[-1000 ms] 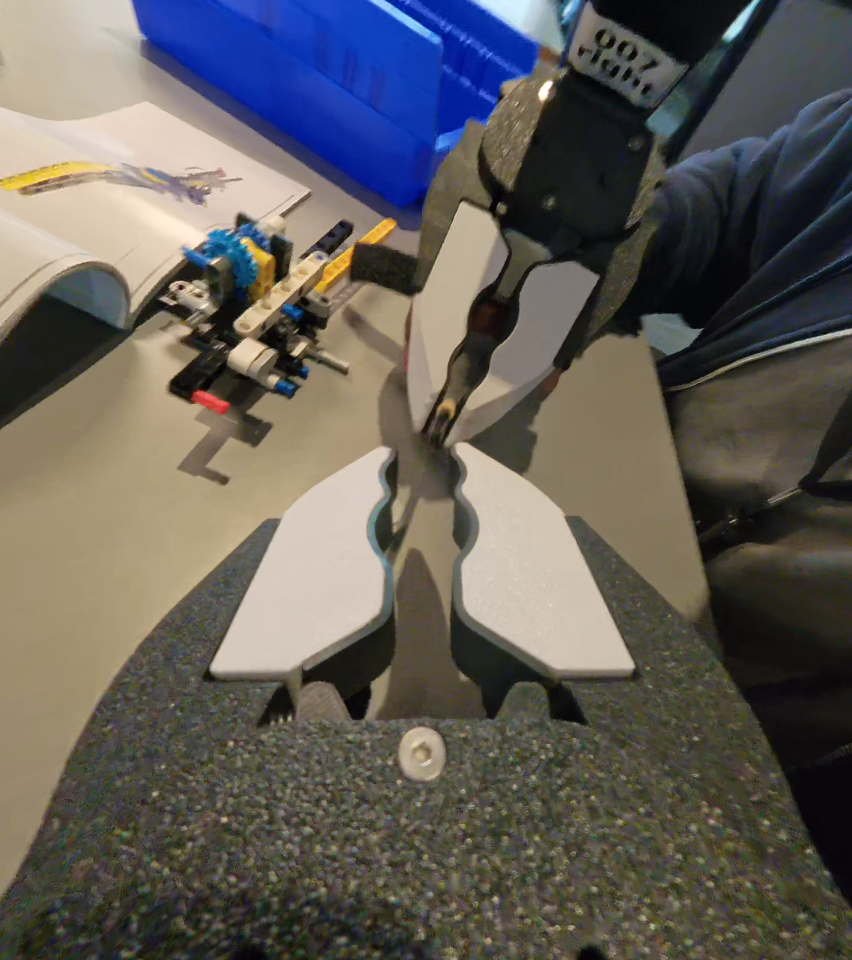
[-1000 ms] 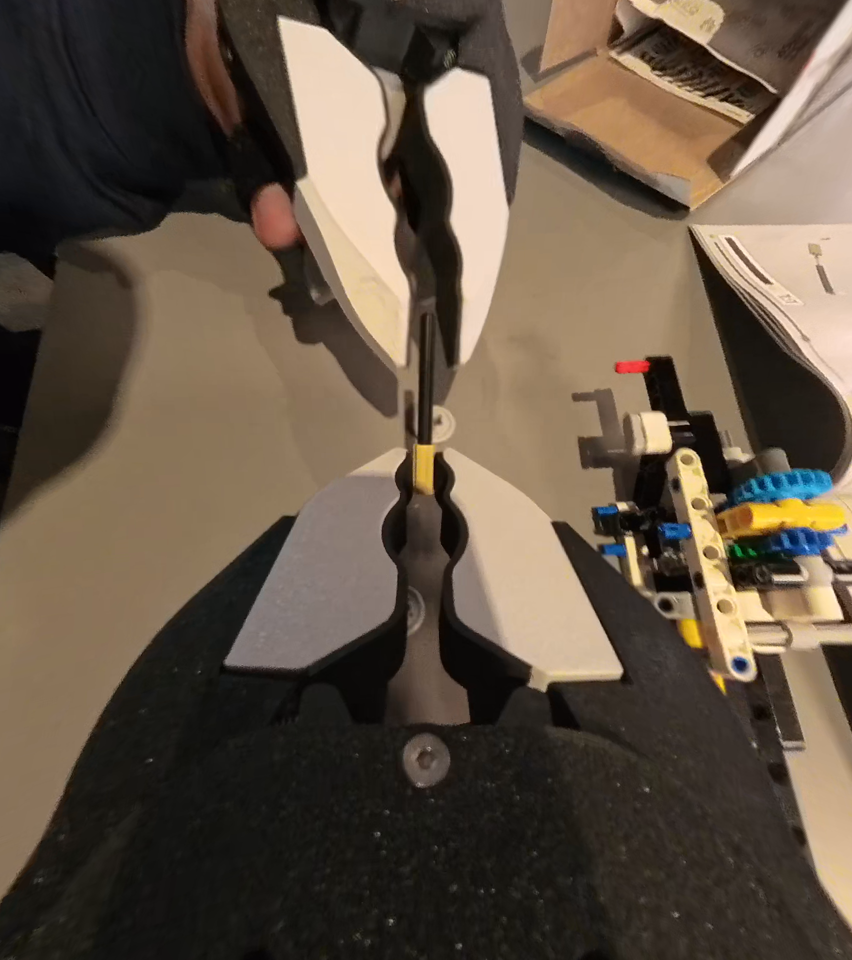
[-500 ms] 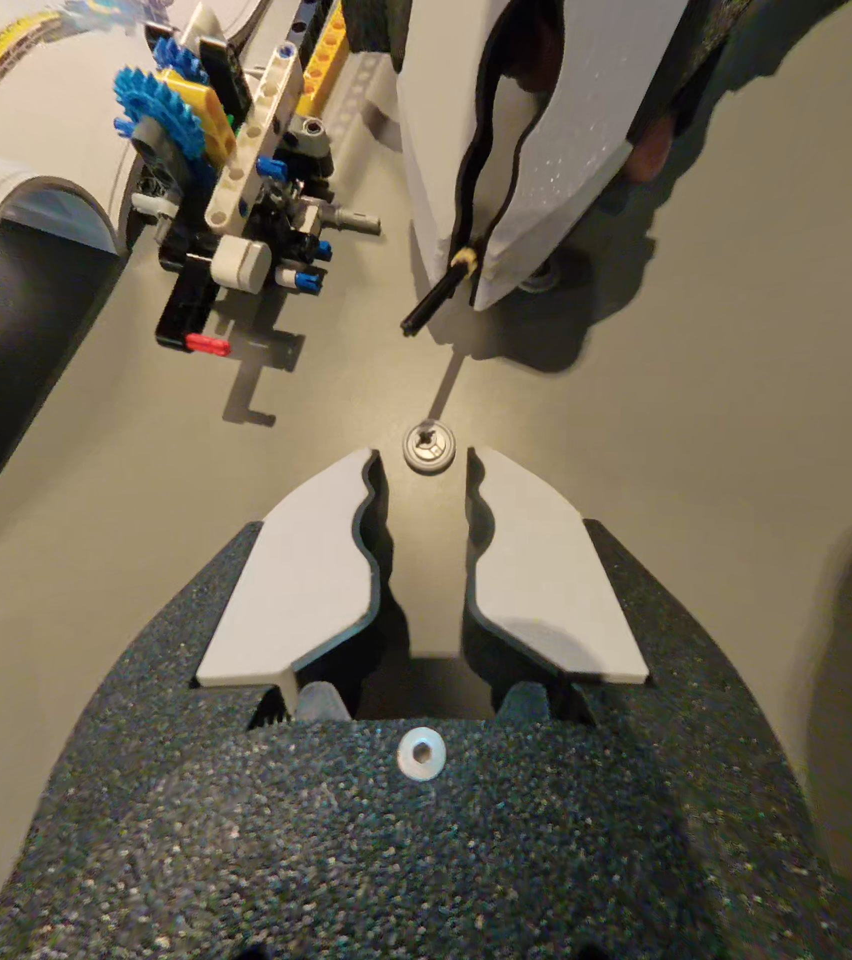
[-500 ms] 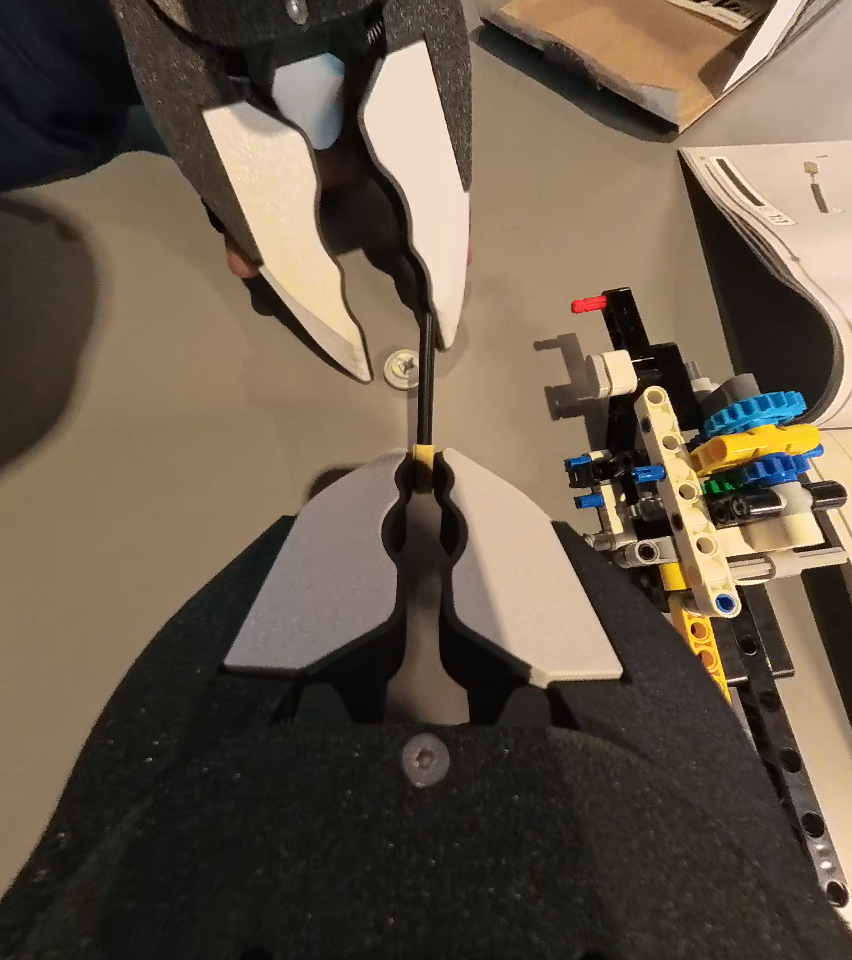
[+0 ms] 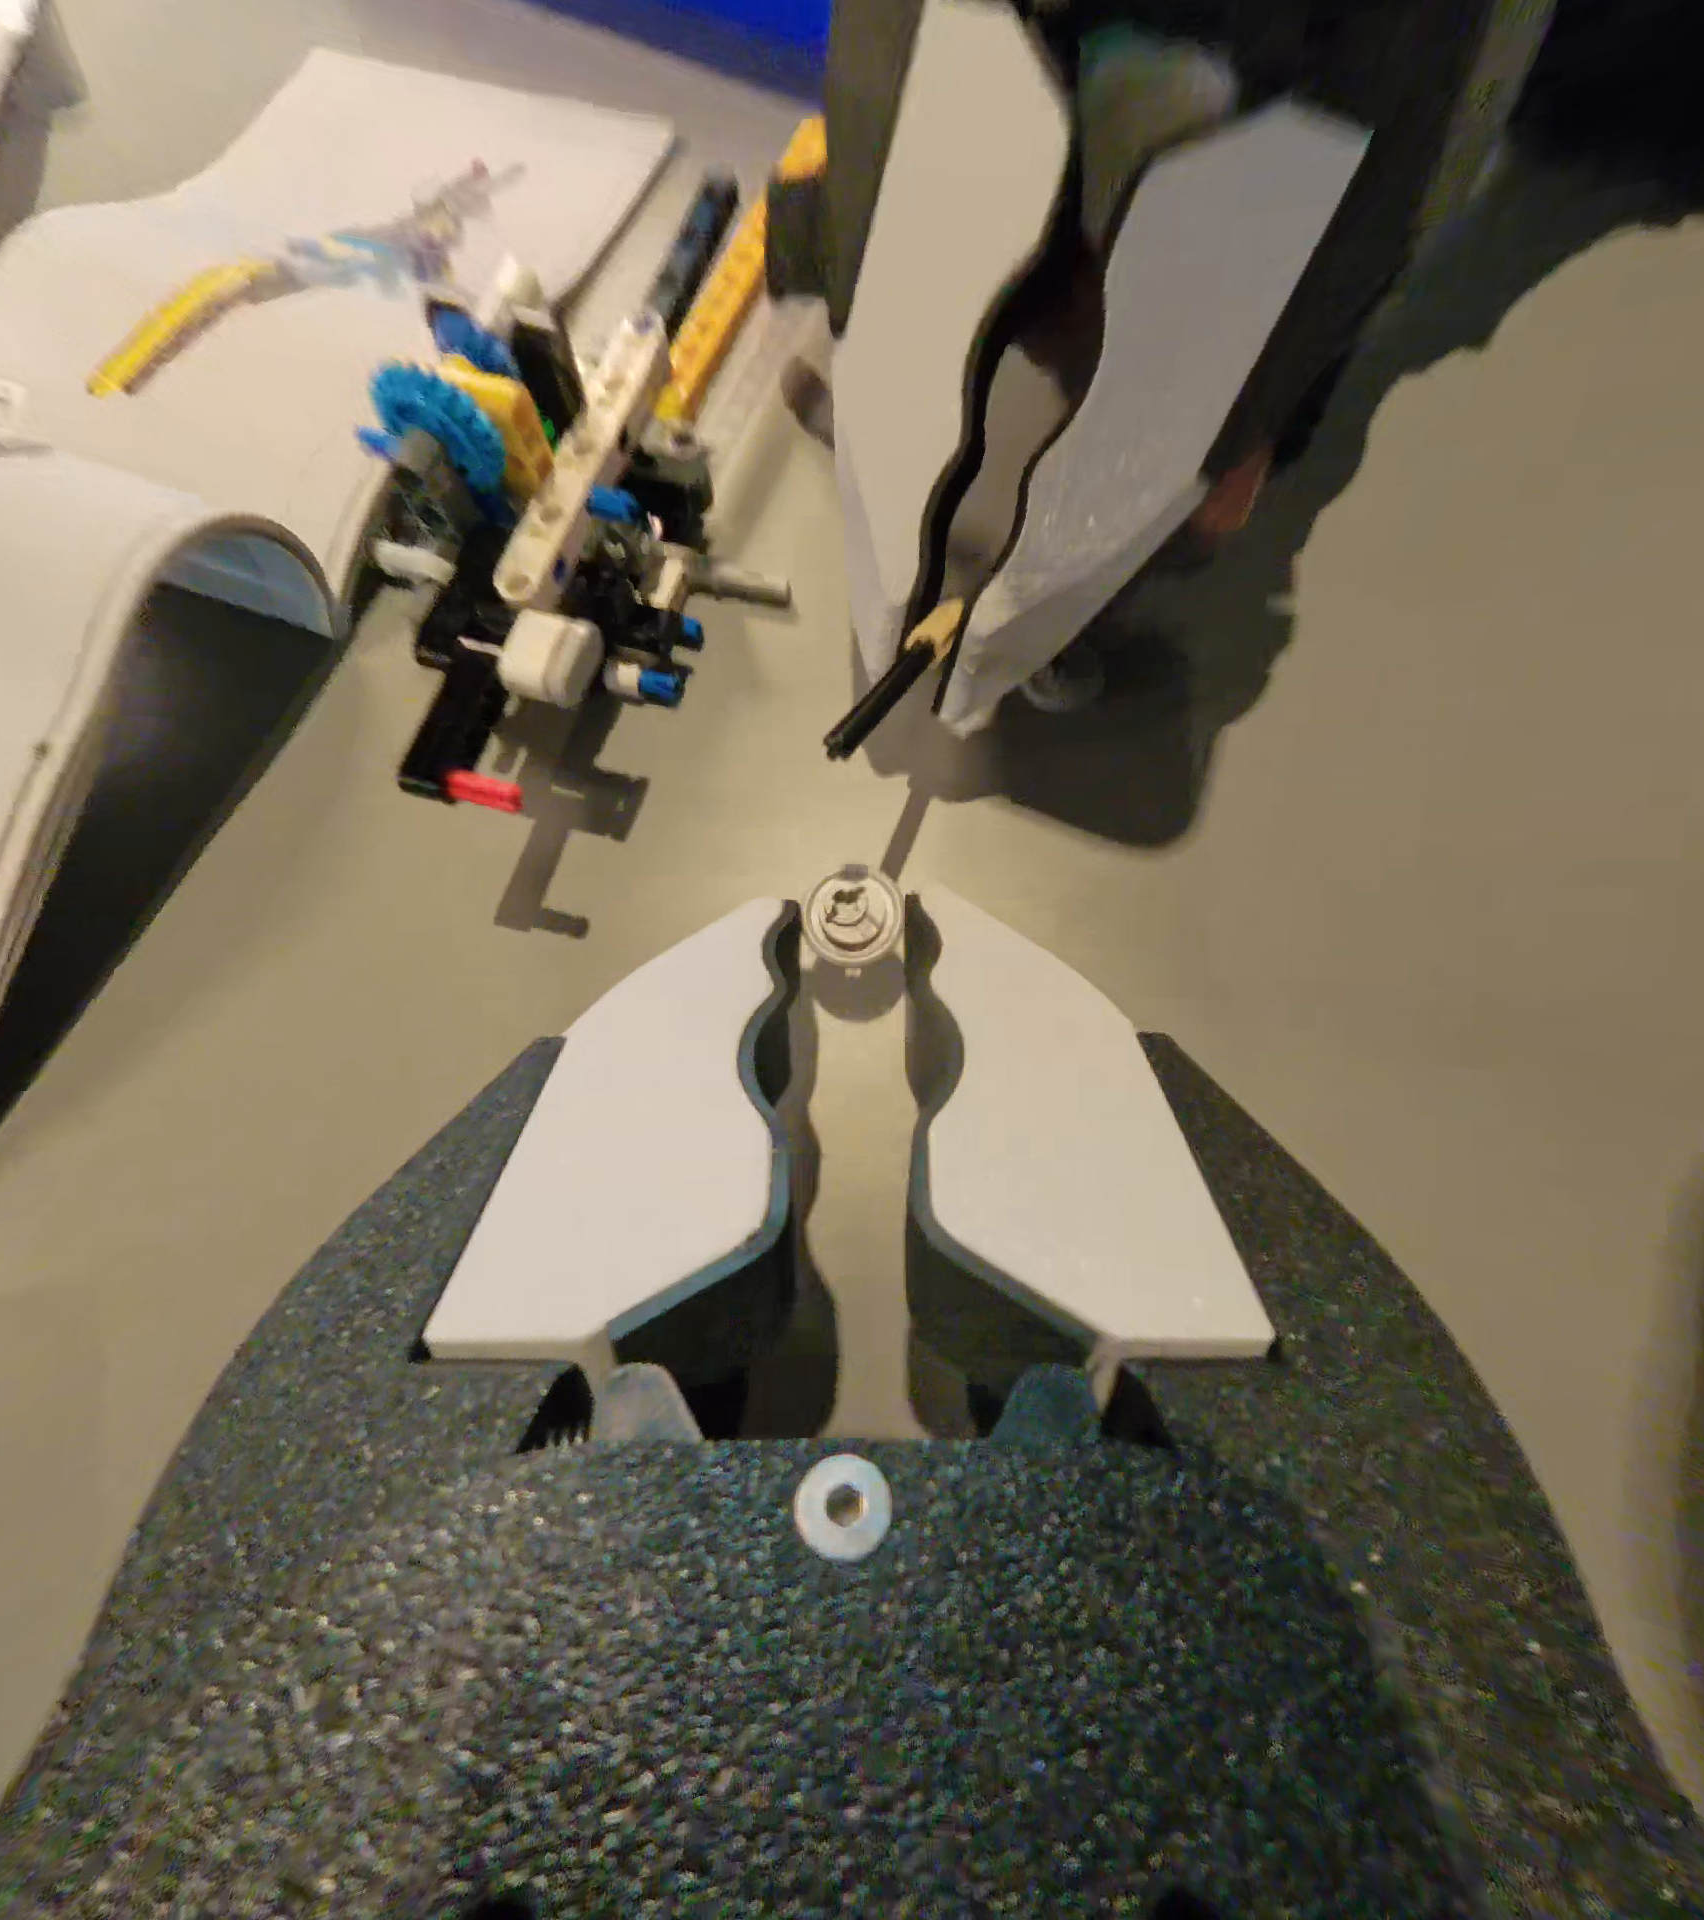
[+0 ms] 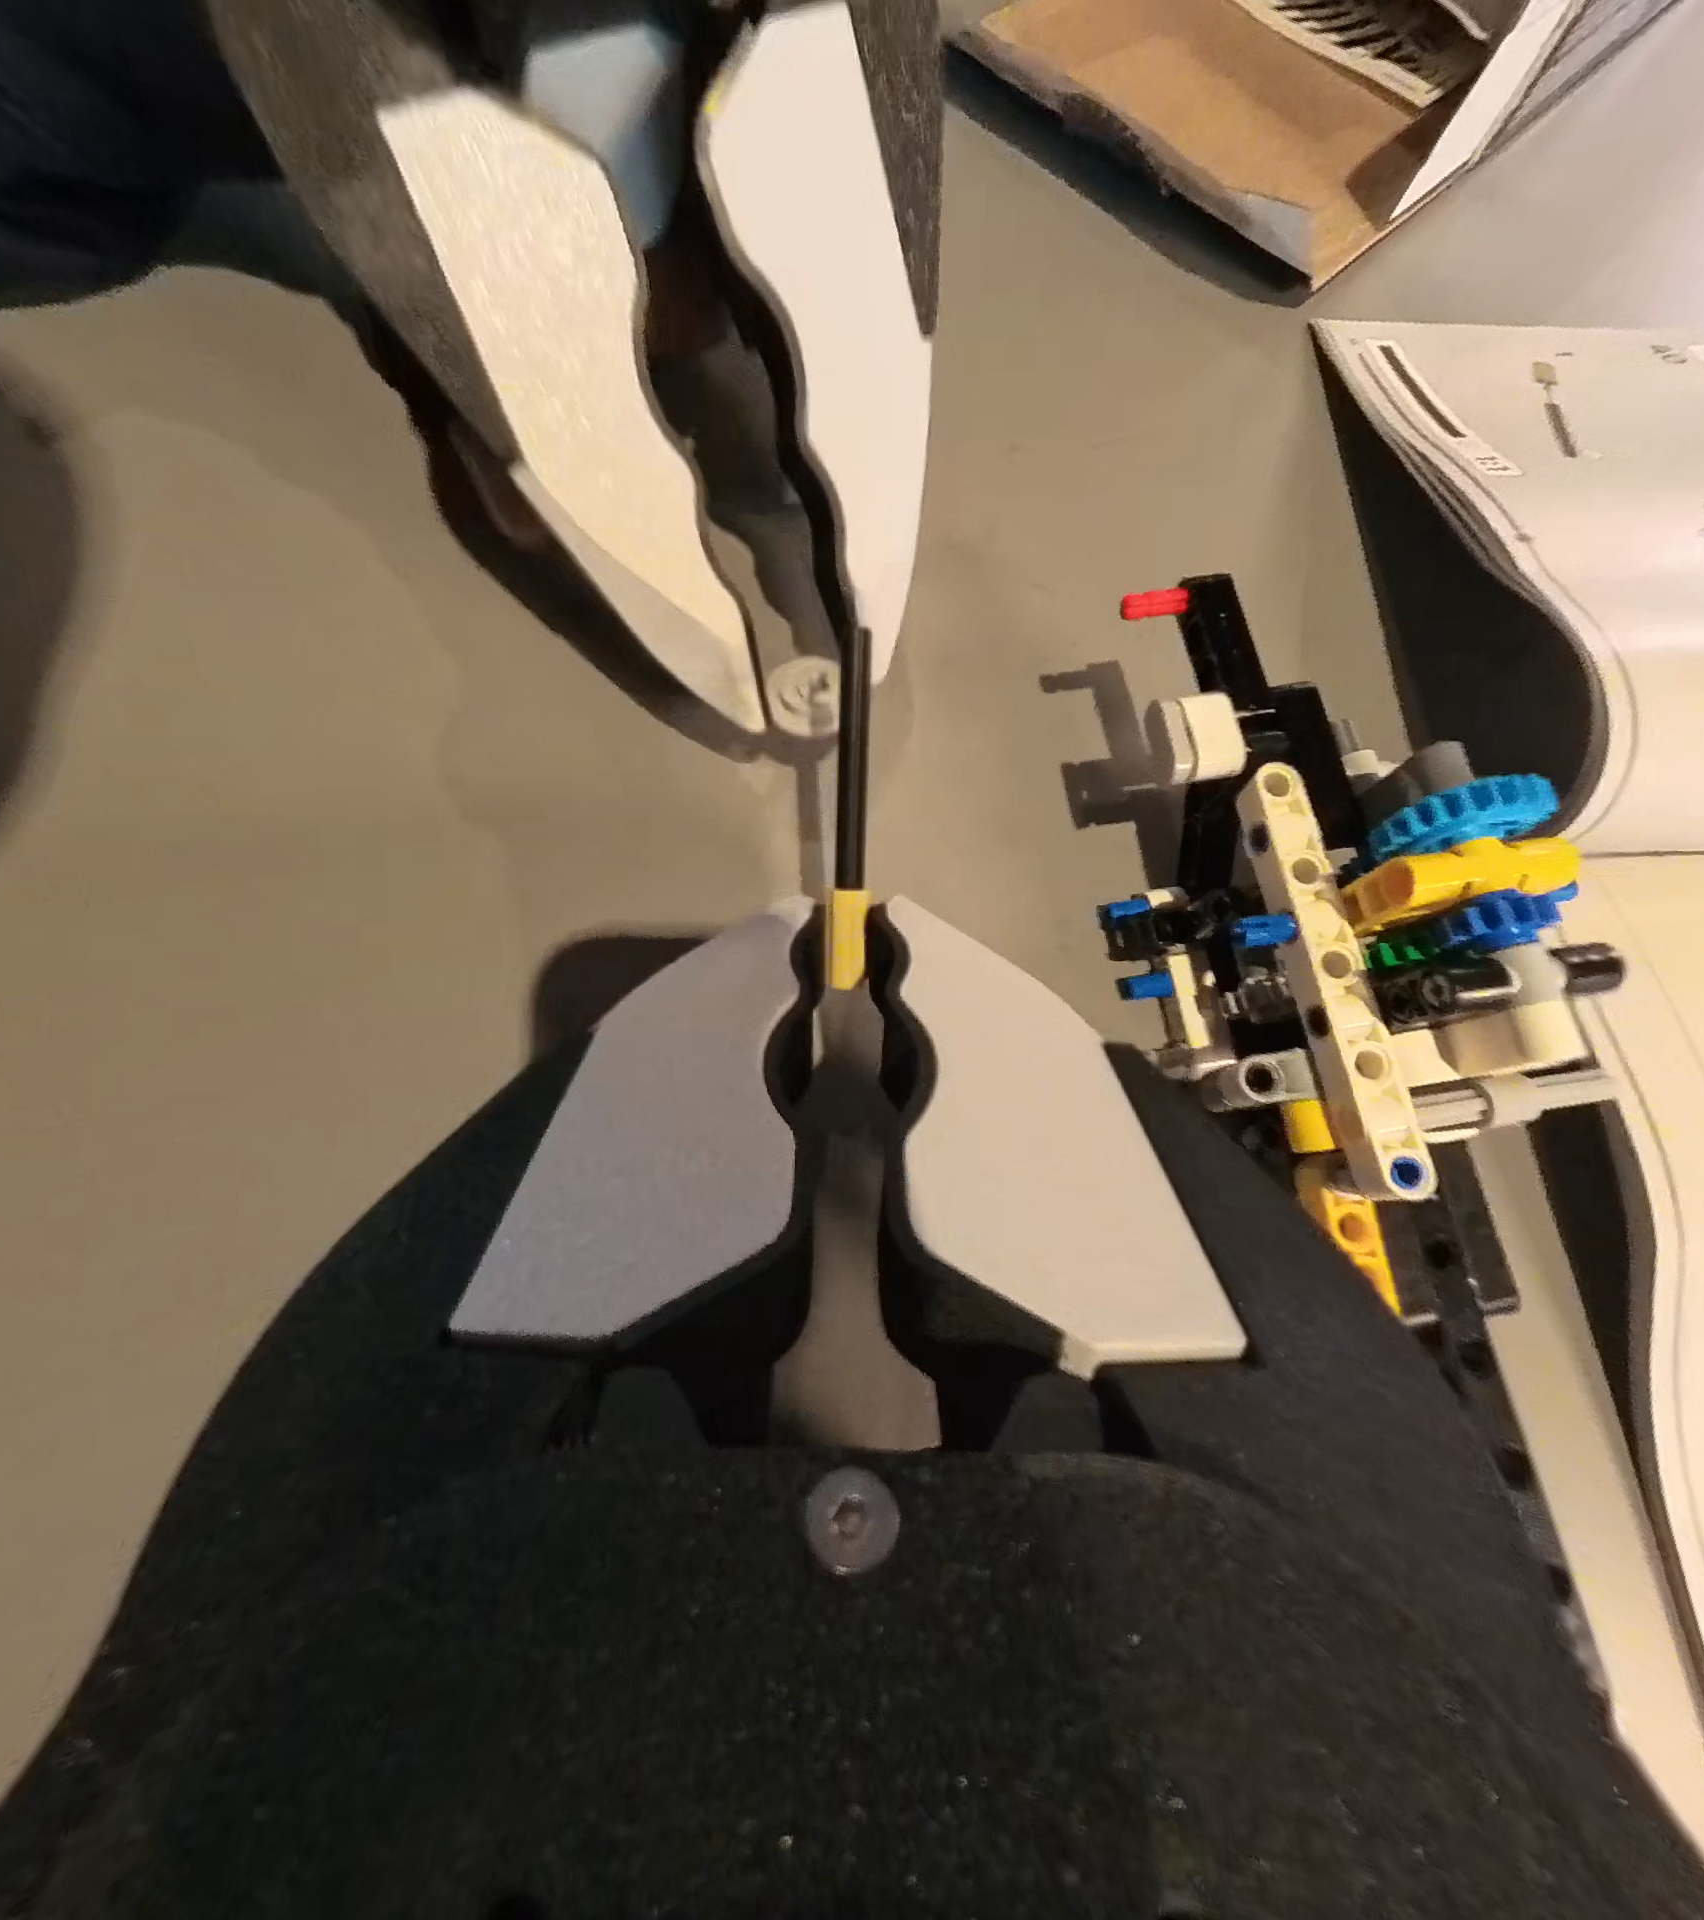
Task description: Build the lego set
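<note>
My left gripper (image 5: pixel 850 920) is low over the grey table with its jaws a little apart. Its fingertips closely flank a small round grey Lego piece (image 5: pixel 850 925) lying flat; I see no firm squeeze. The same piece shows in the right wrist view (image 6: pixel 798 701) between the left gripper's fingers (image 6: pixel 640 520). My right gripper (image 6: pixel 846 914) is shut on a yellow bush (image 6: pixel 846 940) with a thin black axle (image 6: pixel 853 769) sticking out forward, pointing at the grey piece. The axle's tip (image 5: pixel 869 712) hangs just above and beyond the piece. The partly built Lego model (image 6: pixel 1326 935) stands to the right.
The model (image 5: pixel 557 561) rests against an open instruction booklet (image 5: pixel 100 540), which also shows in the right wrist view (image 6: pixel 1606 520). Long yellow and black beams (image 5: pixel 723 260) lie behind the model. A cardboard box (image 6: pixel 1243 145) sits farther back. A blue bin edge (image 5: pixel 702 31) is at the far side. The gap from one gripper's tips to the other's is roughly 4 centimetres.
My left gripper has moved forward, so the grey piece now sits between its fingertips, and its jaws have narrowed. The right gripper still holds the axle, pointing at the piece.
</note>
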Demonstrator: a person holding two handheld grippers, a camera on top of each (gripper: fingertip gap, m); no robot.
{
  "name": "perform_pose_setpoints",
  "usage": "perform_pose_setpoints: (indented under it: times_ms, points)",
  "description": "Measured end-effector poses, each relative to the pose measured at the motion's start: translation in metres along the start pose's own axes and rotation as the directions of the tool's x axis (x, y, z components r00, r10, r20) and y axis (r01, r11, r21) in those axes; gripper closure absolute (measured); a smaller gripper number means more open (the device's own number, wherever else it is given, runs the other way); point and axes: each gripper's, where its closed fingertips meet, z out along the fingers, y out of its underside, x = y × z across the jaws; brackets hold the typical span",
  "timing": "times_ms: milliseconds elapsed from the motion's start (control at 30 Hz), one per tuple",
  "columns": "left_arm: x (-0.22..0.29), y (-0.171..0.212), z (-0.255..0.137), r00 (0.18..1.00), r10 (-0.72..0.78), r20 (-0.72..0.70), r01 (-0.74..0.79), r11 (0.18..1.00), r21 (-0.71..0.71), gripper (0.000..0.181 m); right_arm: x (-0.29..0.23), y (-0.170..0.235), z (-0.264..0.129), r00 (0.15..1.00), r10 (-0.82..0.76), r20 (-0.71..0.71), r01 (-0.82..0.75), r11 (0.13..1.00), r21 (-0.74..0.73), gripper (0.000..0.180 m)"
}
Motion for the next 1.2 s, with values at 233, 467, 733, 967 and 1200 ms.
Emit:
perform_pose_setpoints:
  times_ms: [233,467,733,967,1200]
  points:
    - [-0.004,-0.046,-0.021,0.985,-0.148,-0.087,0.168,0.934,0.315,0.162,0.011,0.0,-0.007,0.995,-0.039,-0.096,0.044,0.998,0.051,0.173]
    - [-0.004,-0.055,-0.019,0.968,-0.21,-0.137,0.248,0.892,0.379,0.162,0.013,-0.005,-0.012,0.99,-0.056,-0.133,0.071,0.992,0.107,0.173]
    - [-0.006,-0.059,-0.018,0.943,-0.282,-0.18,0.331,0.857,0.394,0.162,0.016,-0.01,-0.015,0.975,-0.089,-0.202,0.114,0.986,0.121,0.173]
    - [-0.015,-0.059,-0.016,0.889,-0.409,-0.204,0.457,0.802,0.385,0.162,0.026,-0.014,-0.018,0.939,-0.119,-0.322,0.162,0.98,0.112,0.173]
    - [-0.019,-0.063,-0.021,0.76,-0.545,-0.354,0.649,0.664,0.372,0.162,0.033,-0.019,-0.022,0.838,-0.244,-0.488,0.296,0.955,0.03,0.173]
